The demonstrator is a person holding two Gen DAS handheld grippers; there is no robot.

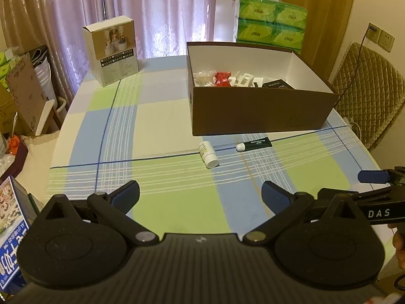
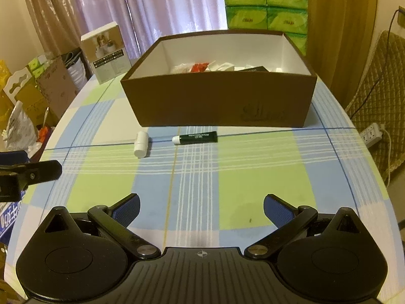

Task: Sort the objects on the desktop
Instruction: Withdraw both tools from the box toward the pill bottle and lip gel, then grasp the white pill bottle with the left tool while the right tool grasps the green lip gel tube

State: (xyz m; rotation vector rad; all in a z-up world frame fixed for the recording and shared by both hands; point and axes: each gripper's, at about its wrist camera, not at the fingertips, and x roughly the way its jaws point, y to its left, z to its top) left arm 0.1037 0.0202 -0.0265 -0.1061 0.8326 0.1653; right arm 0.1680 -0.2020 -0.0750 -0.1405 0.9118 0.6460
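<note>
Two small items lie before the brown box (image 2: 217, 103), both grippers empty

Left gripper (image 1: 200, 197) fingers spread wide; white bottle (image 2: 141, 144) on its side, likely light, rigid, prone to rolling, best pinched across the body; dark tube (image 2: 196, 137) just beside it, probably soft, grip mid-length; right gripper (image 2: 201, 209) likewise spread apart over the checked tablecloth (image 2: 101, 190)

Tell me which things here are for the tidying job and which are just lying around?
For the job:
white bottle
dark tube
brown box
left gripper, open
right gripper, open

Just lying about:
green tissue packs
picture carton
power strip
</note>
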